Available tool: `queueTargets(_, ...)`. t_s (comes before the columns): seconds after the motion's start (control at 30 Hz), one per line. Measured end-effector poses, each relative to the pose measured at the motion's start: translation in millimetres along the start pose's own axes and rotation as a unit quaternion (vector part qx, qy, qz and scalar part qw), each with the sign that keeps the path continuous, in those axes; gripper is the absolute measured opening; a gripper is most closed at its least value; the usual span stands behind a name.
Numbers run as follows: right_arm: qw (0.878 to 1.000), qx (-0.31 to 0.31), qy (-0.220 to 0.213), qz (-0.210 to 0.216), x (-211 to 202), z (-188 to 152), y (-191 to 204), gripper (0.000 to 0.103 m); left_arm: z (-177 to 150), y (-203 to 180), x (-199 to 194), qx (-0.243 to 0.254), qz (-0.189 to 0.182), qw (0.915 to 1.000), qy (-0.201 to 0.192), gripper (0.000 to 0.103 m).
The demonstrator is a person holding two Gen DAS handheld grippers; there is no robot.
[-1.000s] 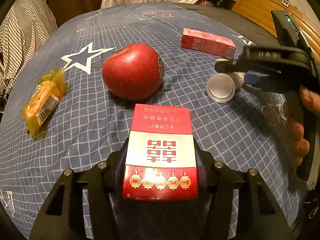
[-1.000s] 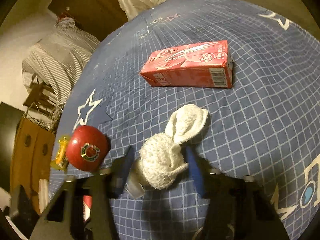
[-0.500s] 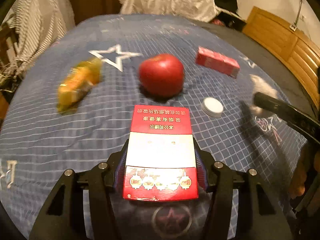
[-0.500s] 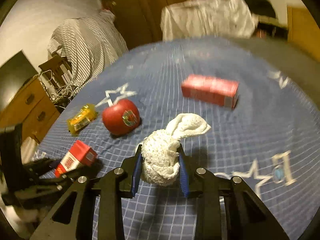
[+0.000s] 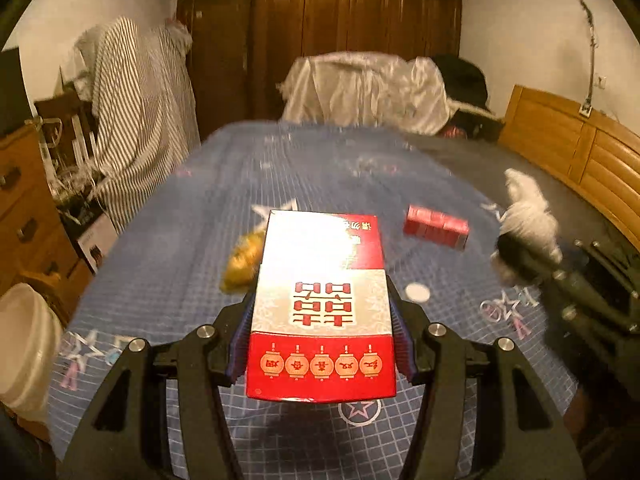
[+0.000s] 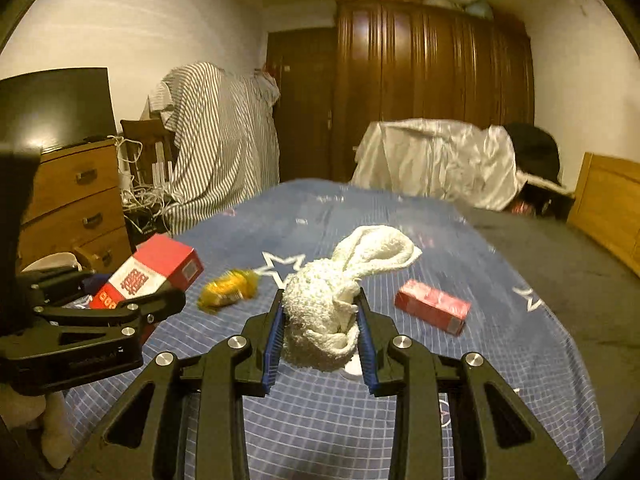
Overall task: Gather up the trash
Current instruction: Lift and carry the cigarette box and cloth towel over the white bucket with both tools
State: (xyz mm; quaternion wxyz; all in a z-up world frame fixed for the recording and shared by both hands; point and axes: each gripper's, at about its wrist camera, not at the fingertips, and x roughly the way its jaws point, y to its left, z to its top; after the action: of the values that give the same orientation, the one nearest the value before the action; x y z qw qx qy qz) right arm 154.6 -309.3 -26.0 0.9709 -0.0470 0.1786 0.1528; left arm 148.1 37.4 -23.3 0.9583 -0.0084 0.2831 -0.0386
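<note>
My left gripper (image 5: 322, 312) is shut on a red and white box (image 5: 322, 280), held level above the blue checked bedspread (image 5: 180, 280). My right gripper (image 6: 320, 308) is shut on a balled white cloth (image 6: 320, 320) whose loose end flops forward. Each view catches the other tool: the right gripper (image 5: 520, 248) with its cloth at the right edge, the left gripper (image 6: 132, 300) with its box (image 6: 152, 272) at the left. On the bed lie a red carton (image 6: 432, 308), a yellow wrapper (image 6: 228, 290) and a small white lid (image 5: 416, 292). The held box hides the apple.
A white bucket (image 5: 20, 348) stands off the bed's left corner, beside a wooden dresser (image 6: 72, 200). A striped cloth covers furniture (image 6: 216, 140) at the left. A wooden headboard (image 5: 580, 160) runs along the right. A white sheet-covered heap (image 6: 436, 160) sits at the bed's far end.
The right gripper's jaws closed on the white cloth and lifted it, leaving the white lid on the bed. Both grippers rose and tipped up, so the room now shows.
</note>
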Motion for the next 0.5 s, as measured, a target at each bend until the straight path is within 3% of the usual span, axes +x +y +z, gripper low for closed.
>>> queueTargets(0.3,1.000,0.005,-0.022,-0.019,-37,19,18,0.034,9,-7,-40,0.003,0.010,0.9980,-0.062,0.054)
queueTargets(0.5,1.000,0.010,-0.022,-0.017,-46,22,20,0.034,6,-5,-47,0.002,0.014,0.9978,-0.065,0.054)
